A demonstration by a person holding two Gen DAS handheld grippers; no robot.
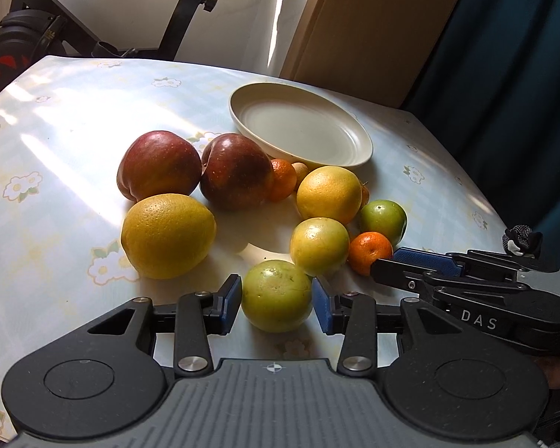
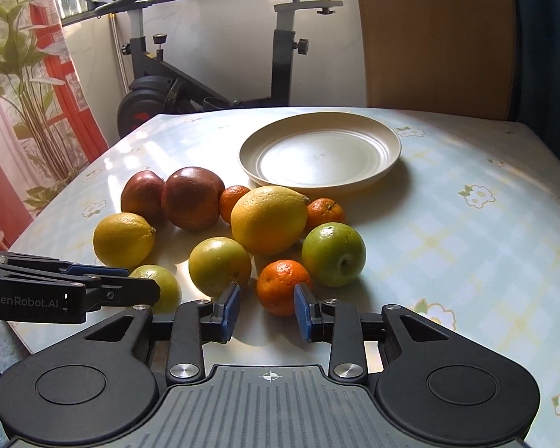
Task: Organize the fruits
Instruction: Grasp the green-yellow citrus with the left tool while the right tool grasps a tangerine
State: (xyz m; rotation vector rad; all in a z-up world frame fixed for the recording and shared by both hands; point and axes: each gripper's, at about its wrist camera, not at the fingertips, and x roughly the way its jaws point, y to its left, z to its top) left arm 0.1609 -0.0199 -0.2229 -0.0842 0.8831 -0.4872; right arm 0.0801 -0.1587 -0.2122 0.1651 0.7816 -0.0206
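- Left wrist view: my left gripper (image 1: 276, 304) stands apart around a green fruit (image 1: 276, 296); small gaps show at both pads, so I see no clamp. The tabletop (image 1: 63, 142) lies bare toward the left edge. The empty plate (image 1: 354, 160) sits beyond the fruit pile, well ahead.
- Right wrist view: my right gripper (image 2: 267, 311) is parted, a small orange (image 2: 282, 286) just ahead between the fingertips; its right pad (image 2: 301, 310) looks close to the peel, and I cannot tell contact. Open tabletop spreads to the right. The plate rests behind the pile.
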